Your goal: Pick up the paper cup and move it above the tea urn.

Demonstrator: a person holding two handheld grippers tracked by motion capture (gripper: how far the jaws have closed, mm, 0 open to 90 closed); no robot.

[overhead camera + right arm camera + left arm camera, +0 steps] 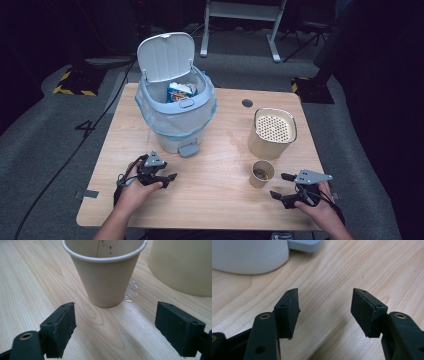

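While the paper cup [105, 275] stands upright on the surface [210, 200], long axis vertical and mouth up, just in front of the tan perforated-top canister [272, 132], the right tongs [282, 186] face it wide and empty. Judged step: approach; next, advance and close on its wall. Left tongs [324, 312] gape empty by the open-lidded bin [176, 112].

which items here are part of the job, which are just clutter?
In play:
- paper cup, upright, just ahead of the open right gripper
- bin, lid up, bag inside

Lying about:
- tan canister with perforated top
- small puddle beside the cup
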